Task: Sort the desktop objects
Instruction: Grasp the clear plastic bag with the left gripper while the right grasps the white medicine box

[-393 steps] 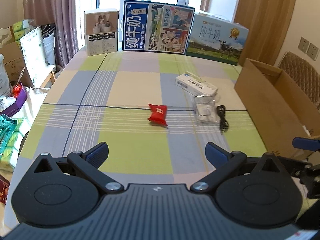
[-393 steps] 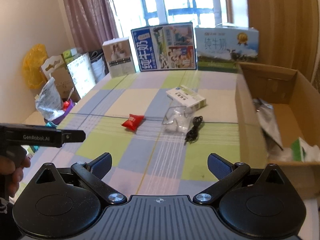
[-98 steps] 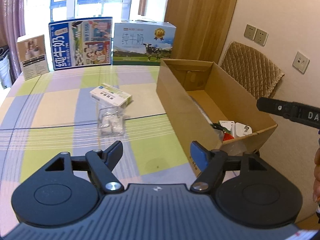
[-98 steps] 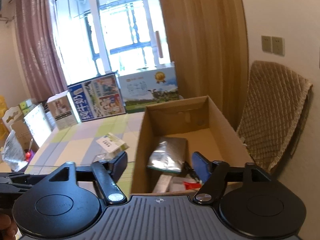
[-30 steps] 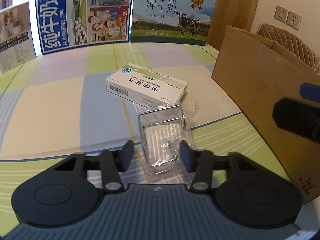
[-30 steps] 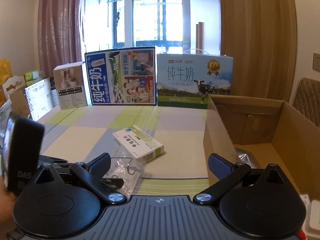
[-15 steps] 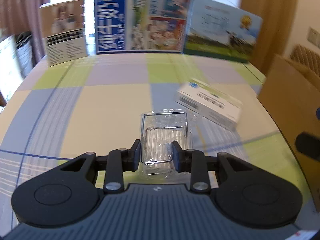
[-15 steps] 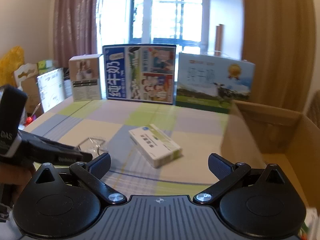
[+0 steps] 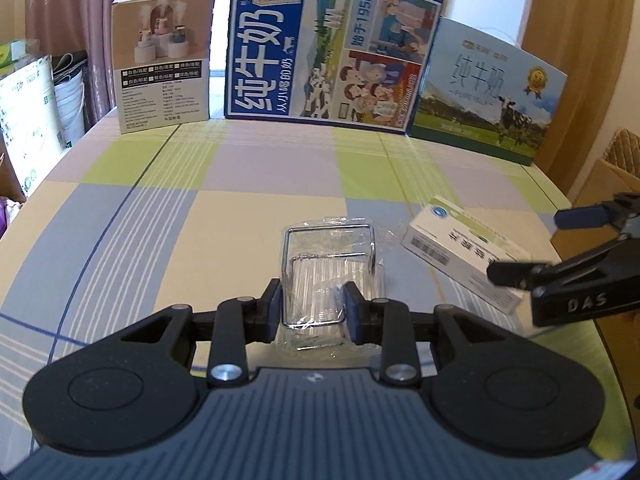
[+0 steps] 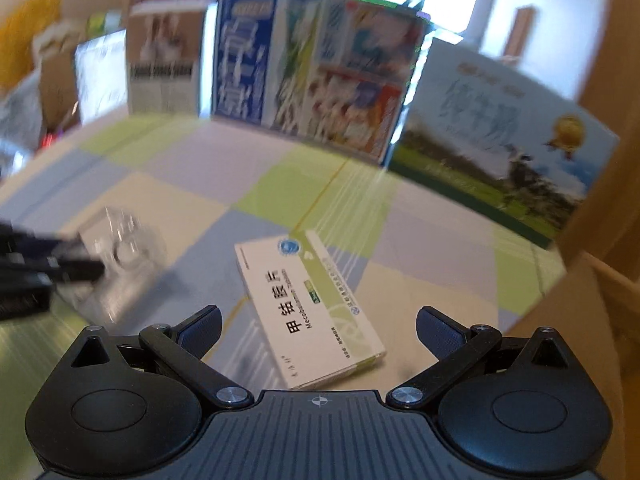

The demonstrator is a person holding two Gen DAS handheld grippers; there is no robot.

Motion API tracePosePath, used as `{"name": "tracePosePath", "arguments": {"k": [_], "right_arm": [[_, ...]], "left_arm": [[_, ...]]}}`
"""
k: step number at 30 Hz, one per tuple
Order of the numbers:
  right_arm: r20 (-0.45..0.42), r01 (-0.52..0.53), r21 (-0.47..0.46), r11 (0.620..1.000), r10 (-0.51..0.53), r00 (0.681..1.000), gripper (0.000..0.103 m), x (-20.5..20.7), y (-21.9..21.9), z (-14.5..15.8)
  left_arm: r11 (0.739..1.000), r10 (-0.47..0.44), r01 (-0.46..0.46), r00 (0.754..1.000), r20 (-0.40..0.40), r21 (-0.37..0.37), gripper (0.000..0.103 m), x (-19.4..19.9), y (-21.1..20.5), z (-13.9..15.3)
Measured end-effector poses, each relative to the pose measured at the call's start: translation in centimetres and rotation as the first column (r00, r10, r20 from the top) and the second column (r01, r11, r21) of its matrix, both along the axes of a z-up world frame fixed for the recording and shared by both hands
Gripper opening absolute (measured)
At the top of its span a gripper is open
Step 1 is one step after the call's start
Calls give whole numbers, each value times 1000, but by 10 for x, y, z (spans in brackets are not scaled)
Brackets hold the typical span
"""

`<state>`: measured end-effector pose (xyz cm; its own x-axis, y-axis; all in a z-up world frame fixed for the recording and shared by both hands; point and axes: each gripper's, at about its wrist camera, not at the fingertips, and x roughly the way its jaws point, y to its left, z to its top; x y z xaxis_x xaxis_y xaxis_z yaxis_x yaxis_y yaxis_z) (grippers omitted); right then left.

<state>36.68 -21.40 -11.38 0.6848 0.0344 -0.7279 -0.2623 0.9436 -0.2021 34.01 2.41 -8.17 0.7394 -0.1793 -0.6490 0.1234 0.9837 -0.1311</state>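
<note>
Clear crinkled plastic fills the narrow gap of my left gripper [image 9: 311, 307]: its two pads press the sides of a transparent bag [image 9: 328, 276] that holds a bent wire frame and some pale ribbed contents, and the bag's far end lies on the checked tablecloth [image 9: 168, 216]. Whether the near end is lifted off the cloth I cannot tell. Just to the right of the bag, close but apart from it, lies a white and green medicine box [image 9: 460, 248], flat on the cloth and turned at an angle. My right gripper [image 10: 318, 326] hangs low over that same medicine box [image 10: 316, 312], its jaws spread wide and holding nothing, with the near end of the box lying between the blue pads; I cannot tell whether they touch it. In the right wrist view the picture is smeared, and the bag [image 10: 120, 252] shows only as a pale blur at the left beside my left gripper's dark fingers. At the right edge stands the wall of a brown cardboard box [image 10: 580, 320]. Along the far side of the table stand three cartons upright: a humidifier box [image 9: 162, 64], a blue milk carton [image 9: 332, 56] and a green Pure Milk carton [image 9: 488, 100]. Behind them hang mauve curtains [image 9: 68, 8].
</note>
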Motion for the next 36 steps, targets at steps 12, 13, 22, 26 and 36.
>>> {"name": "tracePosePath", "arguments": {"k": [12, 13, 22, 26, 36], "right_arm": [[-153, -61, 21, 998, 63, 986, 81, 35, -13, -35], [-159, -42, 39, 998, 48, 986, 77, 33, -14, -34], [-165, 120, 100, 988, -102, 981, 68, -46, -6, -10], [-161, 158, 149, 976, -134, 978, 68, -103, -5, -3], [-127, 212, 232, 949, -187, 974, 68, -238, -14, 5]], "left_arm": [[1000, -9, 9, 1000, -14, -7, 27, 8, -1, -5], [1000, -13, 13, 1000, -15, -7, 27, 7, -2, -6], [996, -89, 90, 995, -48, 29, 27, -13, -22, -8], [988, -148, 150, 986, -71, 33, 27, -43, -31, -4], [966, -238, 248, 963, -128, 73, 27, -160, -44, 0]]}}
